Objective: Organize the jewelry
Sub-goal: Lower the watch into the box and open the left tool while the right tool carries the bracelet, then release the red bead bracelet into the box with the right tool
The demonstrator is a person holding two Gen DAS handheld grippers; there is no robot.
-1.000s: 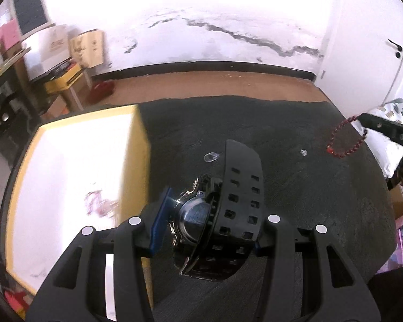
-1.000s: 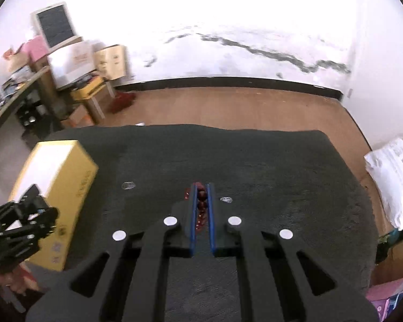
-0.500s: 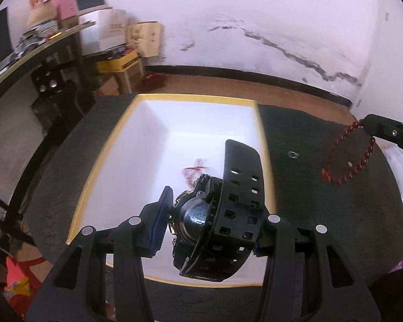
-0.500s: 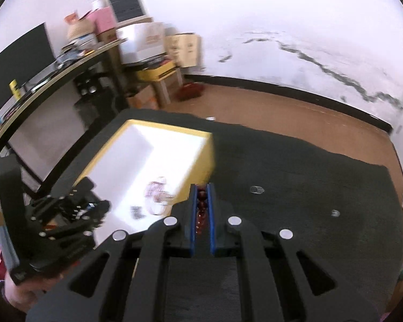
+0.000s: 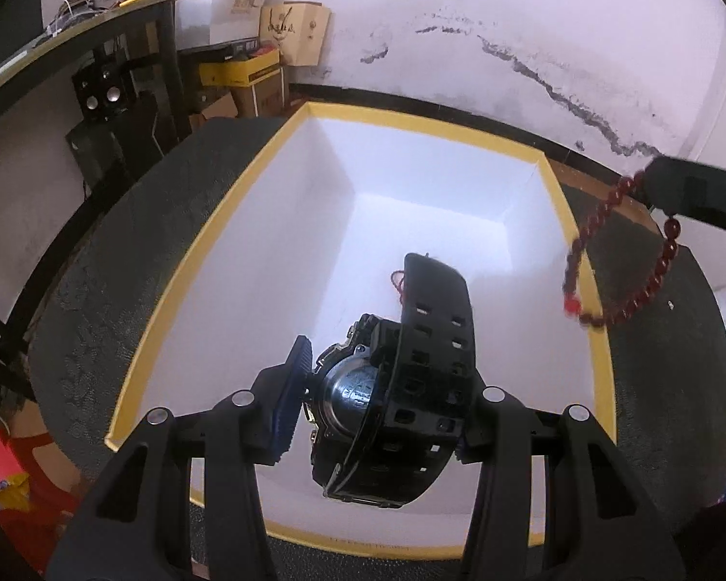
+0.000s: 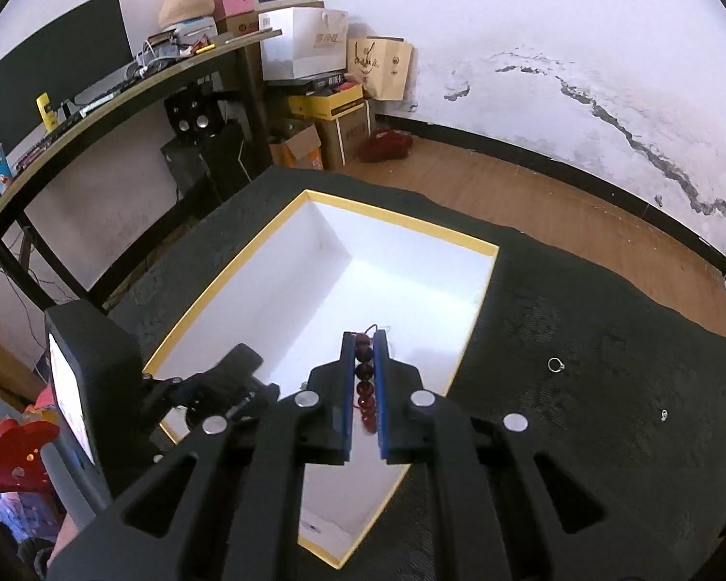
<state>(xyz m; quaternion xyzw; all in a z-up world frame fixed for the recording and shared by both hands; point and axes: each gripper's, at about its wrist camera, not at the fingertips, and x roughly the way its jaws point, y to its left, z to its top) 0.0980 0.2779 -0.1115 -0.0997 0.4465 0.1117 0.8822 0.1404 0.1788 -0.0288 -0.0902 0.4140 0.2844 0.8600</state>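
My left gripper (image 5: 377, 397) is shut on a black wristwatch (image 5: 397, 387) and holds it above the open yellow-rimmed white box (image 5: 247, 222). My right gripper (image 6: 364, 382) is shut on a red bead bracelet (image 6: 364, 377) over the box's right part (image 6: 401, 215). In the left wrist view the bracelet (image 5: 619, 261) hangs from the right gripper's fingers (image 5: 692, 193) over the box's right rim. A small red item (image 5: 398, 284) lies on the box floor behind the watch strap.
The box sits on a black mat (image 6: 581, 319). A ring (image 6: 554, 364) and a small stud (image 6: 663, 415) lie on the mat to the right. A desk (image 6: 121, 82), speakers and cardboard boxes (image 6: 334, 111) stand at the left and back.
Both grippers have moved left from over the mat to above the box, each still holding its item. The bracelet now hangs over the box's right rim.
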